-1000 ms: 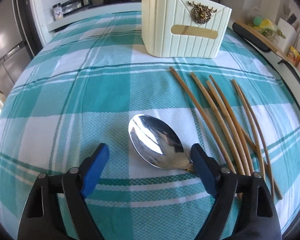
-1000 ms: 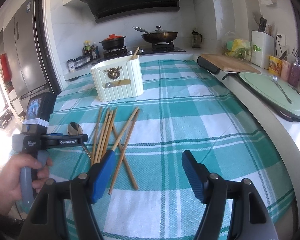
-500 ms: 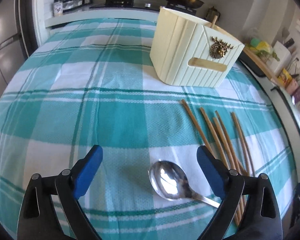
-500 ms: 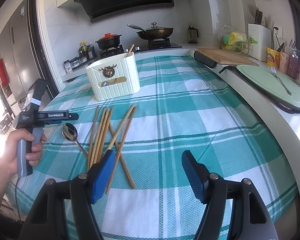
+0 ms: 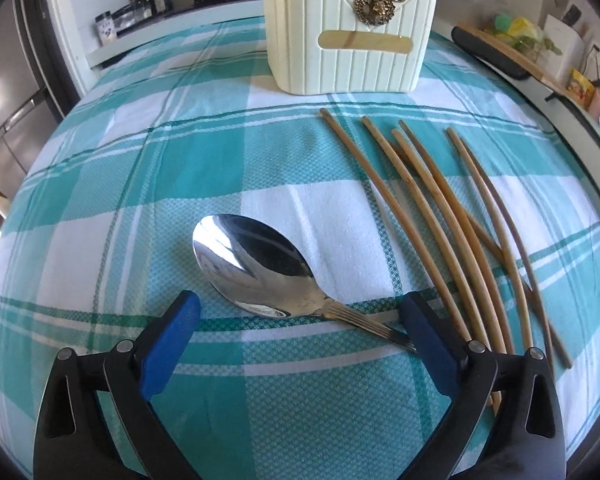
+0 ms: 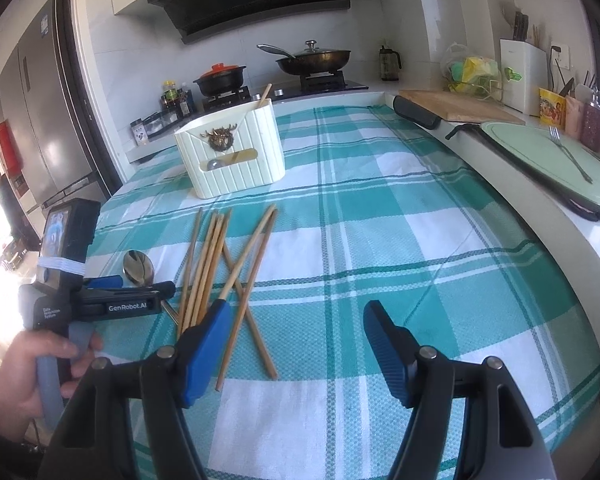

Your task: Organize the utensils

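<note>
Left claw [image 5: 300, 322] astride glossy steel spoon [image 5: 256, 266]

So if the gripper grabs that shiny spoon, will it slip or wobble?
Probably a bit slippery: the spoon is polished metal, mirror-bright. It looks stiff, so it should not bend. It lies flat on the cloth, so getting the pads under its thin handle may be fiddly. The left gripper, jaws just opened wide, straddles the handle without touching.

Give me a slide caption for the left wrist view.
Open left gripper straddling a steel spoon beside bamboo chopsticks.
</note>
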Available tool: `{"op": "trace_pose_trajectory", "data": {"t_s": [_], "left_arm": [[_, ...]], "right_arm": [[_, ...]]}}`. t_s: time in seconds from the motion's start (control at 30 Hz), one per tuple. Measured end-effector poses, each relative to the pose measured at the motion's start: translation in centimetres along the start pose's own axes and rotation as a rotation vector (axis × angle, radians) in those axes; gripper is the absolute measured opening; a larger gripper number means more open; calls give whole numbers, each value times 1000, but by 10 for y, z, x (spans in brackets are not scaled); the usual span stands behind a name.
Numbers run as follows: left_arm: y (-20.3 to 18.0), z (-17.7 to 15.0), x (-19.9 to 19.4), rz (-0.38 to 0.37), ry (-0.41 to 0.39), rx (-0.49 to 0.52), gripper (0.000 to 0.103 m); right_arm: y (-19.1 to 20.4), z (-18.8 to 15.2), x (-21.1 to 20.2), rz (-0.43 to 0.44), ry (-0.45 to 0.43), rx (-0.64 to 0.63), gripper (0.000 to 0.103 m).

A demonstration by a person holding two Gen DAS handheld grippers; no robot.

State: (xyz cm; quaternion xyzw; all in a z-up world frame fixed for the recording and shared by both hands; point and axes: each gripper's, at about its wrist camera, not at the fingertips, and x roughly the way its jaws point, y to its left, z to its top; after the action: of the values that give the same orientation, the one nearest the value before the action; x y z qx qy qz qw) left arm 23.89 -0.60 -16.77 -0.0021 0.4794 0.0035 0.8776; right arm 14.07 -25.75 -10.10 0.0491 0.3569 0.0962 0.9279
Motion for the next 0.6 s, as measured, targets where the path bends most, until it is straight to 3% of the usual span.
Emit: {"op": "trace_pose_trajectory", "data": {"t_s": [0.3,0.43,0.6], "left_arm": [[-1,-7,-5,10,36,-36,100],[-6,-8,-5,10,20,-13,99],[7,-2,-3,-55,46,89,98]], "right_arm": [[9,-1,1,1,6,-22,70],[9,0,4,7,12,-18,70],[8,2,0,7,-2,-18,70]]}}
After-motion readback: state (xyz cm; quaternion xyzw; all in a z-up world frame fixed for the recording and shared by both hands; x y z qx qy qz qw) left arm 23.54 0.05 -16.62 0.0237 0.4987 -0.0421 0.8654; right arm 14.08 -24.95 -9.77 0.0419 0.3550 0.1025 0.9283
